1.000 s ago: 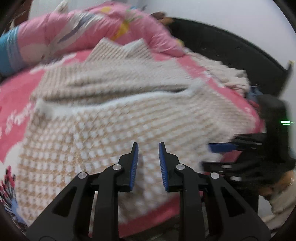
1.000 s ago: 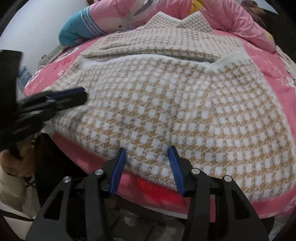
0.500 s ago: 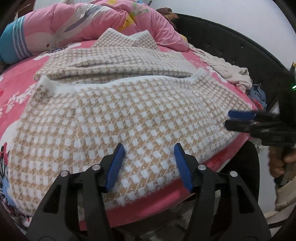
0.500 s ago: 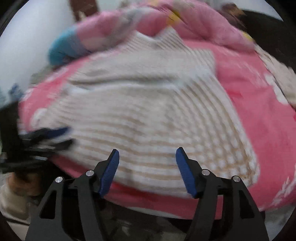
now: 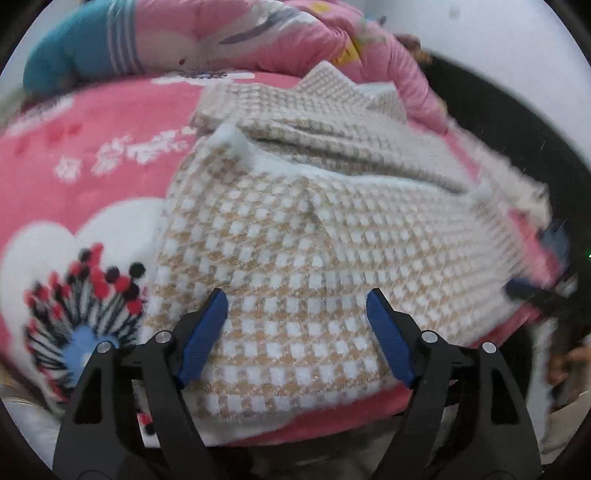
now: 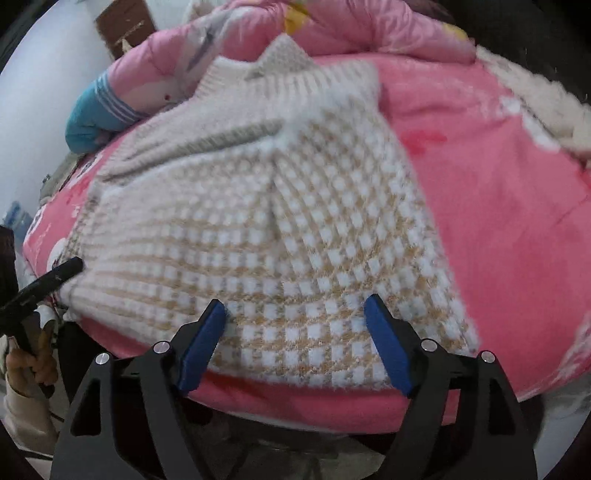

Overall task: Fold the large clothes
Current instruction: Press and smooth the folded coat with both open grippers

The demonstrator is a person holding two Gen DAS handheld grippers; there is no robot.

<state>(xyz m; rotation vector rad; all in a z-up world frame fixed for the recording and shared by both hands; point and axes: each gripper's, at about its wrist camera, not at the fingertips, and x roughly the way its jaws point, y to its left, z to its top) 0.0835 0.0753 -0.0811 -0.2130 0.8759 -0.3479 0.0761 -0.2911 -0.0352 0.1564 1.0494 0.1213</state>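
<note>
Hovering released: left gripper [image 5: 297,334] and right gripper [image 6: 295,338], jaws just opened wide, nothing pinched, both low-centre in frame over the sweater [image 5: 325,266] hem. Sweater lies mid-frame on the pink blanket [image 5: 96,173], bottom half already folded up. Next fold, my call: bite each hem corner through all layers, lift evenly, match edges, and flatten the centre ridge first.

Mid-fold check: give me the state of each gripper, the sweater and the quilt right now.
left gripper: open, jaws just widened, nothing pinched, over the sweater's near hem.
right gripper: open, jaws just widened, nothing pinched.
checked sweater: lying on the pink blanket, partly folded, creased down the middle.
pink quilt: bunched up behind the sweater.
</note>
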